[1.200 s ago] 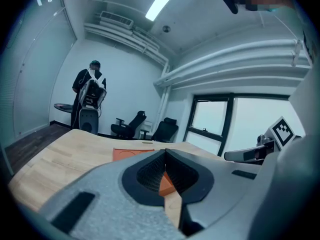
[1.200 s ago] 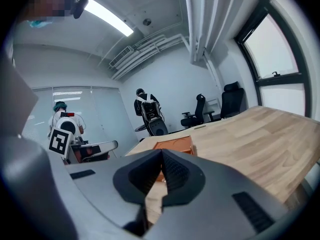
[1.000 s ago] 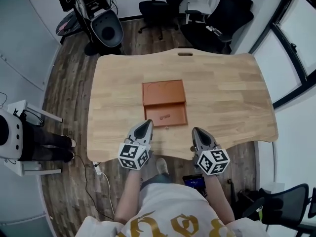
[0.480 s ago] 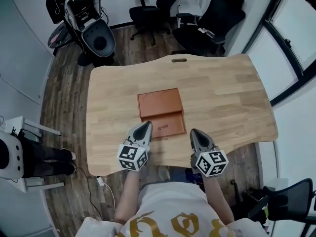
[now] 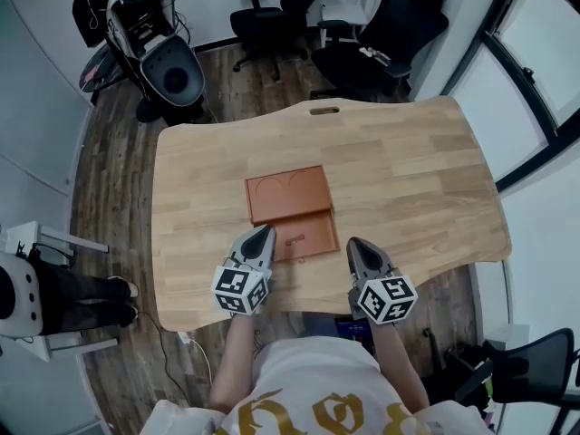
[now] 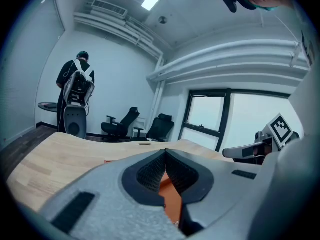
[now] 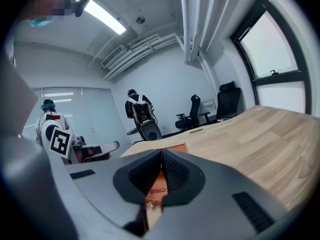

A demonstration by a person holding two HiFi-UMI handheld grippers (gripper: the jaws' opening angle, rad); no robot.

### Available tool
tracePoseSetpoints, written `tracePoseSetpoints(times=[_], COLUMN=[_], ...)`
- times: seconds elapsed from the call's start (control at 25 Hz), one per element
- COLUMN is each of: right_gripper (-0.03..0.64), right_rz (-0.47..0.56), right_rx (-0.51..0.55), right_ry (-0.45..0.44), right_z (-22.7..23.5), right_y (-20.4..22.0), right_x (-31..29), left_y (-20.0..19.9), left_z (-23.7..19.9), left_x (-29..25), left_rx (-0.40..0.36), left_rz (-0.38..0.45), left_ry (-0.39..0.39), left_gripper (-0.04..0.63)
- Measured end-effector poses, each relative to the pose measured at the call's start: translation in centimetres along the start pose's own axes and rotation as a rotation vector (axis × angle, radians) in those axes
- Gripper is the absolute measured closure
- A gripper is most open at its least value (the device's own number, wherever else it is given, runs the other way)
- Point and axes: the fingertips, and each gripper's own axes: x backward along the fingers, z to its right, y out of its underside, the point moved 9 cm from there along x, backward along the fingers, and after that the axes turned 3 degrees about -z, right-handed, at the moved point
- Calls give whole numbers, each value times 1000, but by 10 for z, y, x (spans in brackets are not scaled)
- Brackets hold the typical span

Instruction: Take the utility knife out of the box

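An orange-brown box lies open in the middle of the wooden table. Its lid lies flat behind the shallow tray. A small reddish thing, which I take for the utility knife, lies in the tray; its shape is too small to make out. My left gripper is shut, its tip at the tray's left edge. My right gripper is shut too, just right of the tray's front corner. Both pairs of jaws meet with nothing between them in the left gripper view and the right gripper view.
The table's front edge runs under both grippers. Office chairs and a grey machine stand on the wooden floor beyond the table's far edge. White equipment stands at the left.
Both grippers have come forward over the table, from short of the box's front edge to either side of the tray. Both stayed shut.
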Motion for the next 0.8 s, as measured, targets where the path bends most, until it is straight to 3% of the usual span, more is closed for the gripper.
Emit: tracePoseSetpoints(times=[0.52, 0.8], right_gripper=[605, 606], right_rz=[-89, -139], right_rx=[11, 9], right_ry=[3, -6], right_z=[21, 30], right_y=[10, 18], right_x=[-19, -33], left_y=[22, 39], left_z=[-4, -8], left_x=[-37, -54], left_rx=[17, 2], left_rz=[-101, -205], left_ry=[36, 66], left_gripper=[586, 586])
